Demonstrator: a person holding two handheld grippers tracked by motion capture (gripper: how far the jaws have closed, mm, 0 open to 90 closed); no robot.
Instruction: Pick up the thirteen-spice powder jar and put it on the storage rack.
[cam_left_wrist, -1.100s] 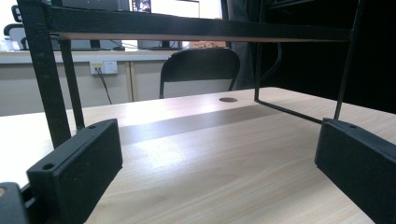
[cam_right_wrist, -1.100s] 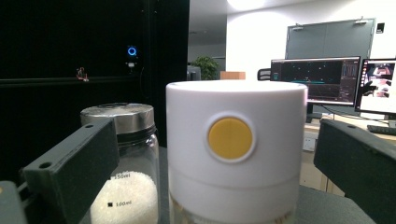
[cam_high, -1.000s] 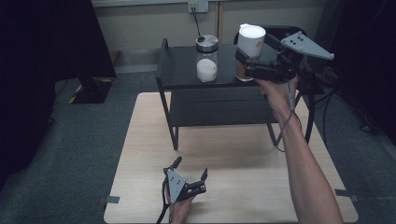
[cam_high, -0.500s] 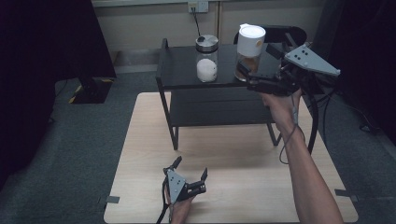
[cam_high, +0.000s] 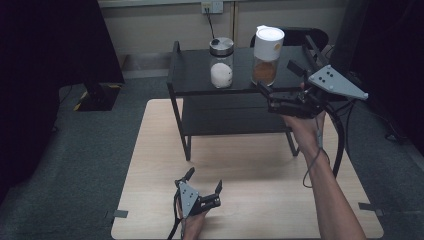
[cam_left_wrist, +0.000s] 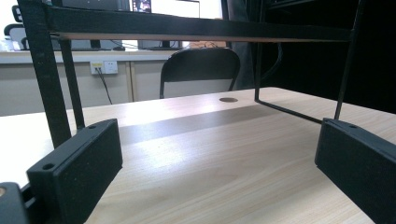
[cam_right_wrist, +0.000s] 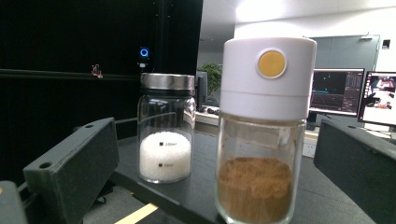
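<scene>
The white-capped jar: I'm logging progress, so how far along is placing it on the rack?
Done: the white-capped jar stands upright on the black rack beside the steel-lidded jar. In hand: nothing; the right tongs are open just short of it. Left: apparently only pulling away; the left tongs rest open on the table.
</scene>
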